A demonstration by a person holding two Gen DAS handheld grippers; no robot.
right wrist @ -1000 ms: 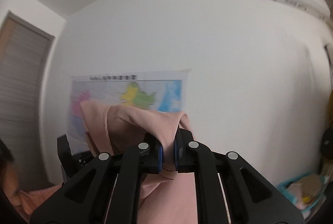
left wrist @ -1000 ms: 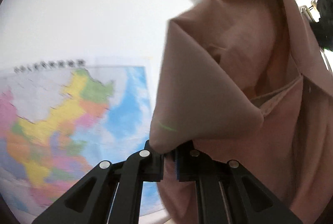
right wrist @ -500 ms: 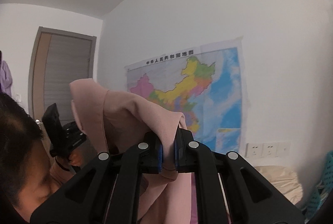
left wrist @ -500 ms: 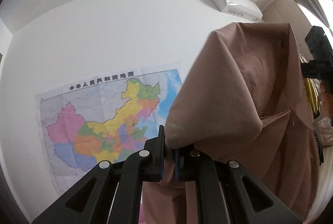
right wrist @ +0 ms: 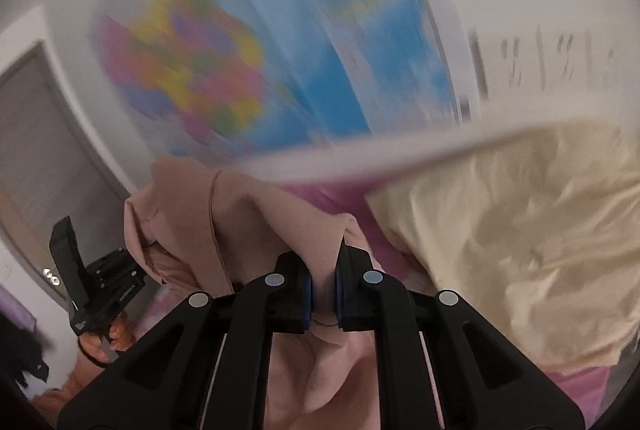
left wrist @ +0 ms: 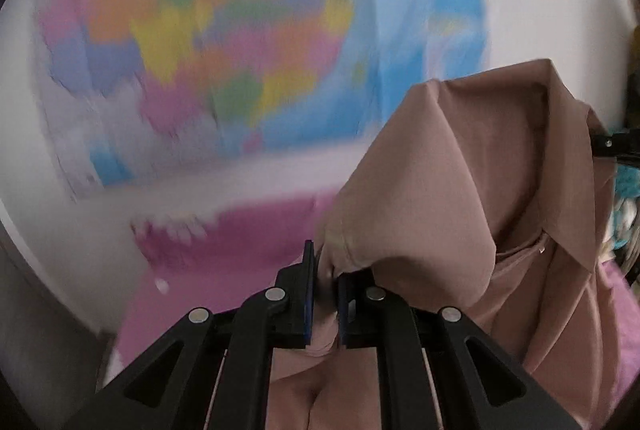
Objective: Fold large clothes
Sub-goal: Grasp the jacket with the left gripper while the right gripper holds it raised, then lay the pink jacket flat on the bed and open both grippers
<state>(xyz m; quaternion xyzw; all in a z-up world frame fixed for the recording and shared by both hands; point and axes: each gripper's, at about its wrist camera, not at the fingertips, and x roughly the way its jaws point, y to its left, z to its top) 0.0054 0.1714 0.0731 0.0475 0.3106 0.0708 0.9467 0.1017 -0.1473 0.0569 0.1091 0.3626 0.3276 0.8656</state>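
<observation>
A large dusty-pink garment (left wrist: 460,182) hangs in the air between my two grippers. My left gripper (left wrist: 325,290) is shut on a bunched corner of it; the cloth drapes to the right and down. My right gripper (right wrist: 322,290) is shut on another corner of the same garment (right wrist: 240,222), which spreads to the left. The left gripper's body and the hand holding it show in the right wrist view (right wrist: 92,290). The right gripper's black body shows at the right edge of the left wrist view (left wrist: 616,142).
A coloured wall map (left wrist: 240,42) hangs on the white wall ahead, also in the right wrist view (right wrist: 260,62). A pink-purple bed surface (left wrist: 224,262) lies below. A crumpled cream cloth (right wrist: 520,230) lies on the bed at right. A grey door (right wrist: 36,134) is at left.
Both grippers have swung downward fast with the garment; the views are blurred and now show the bed and the cream cloth below the map. Both grips stay shut.
</observation>
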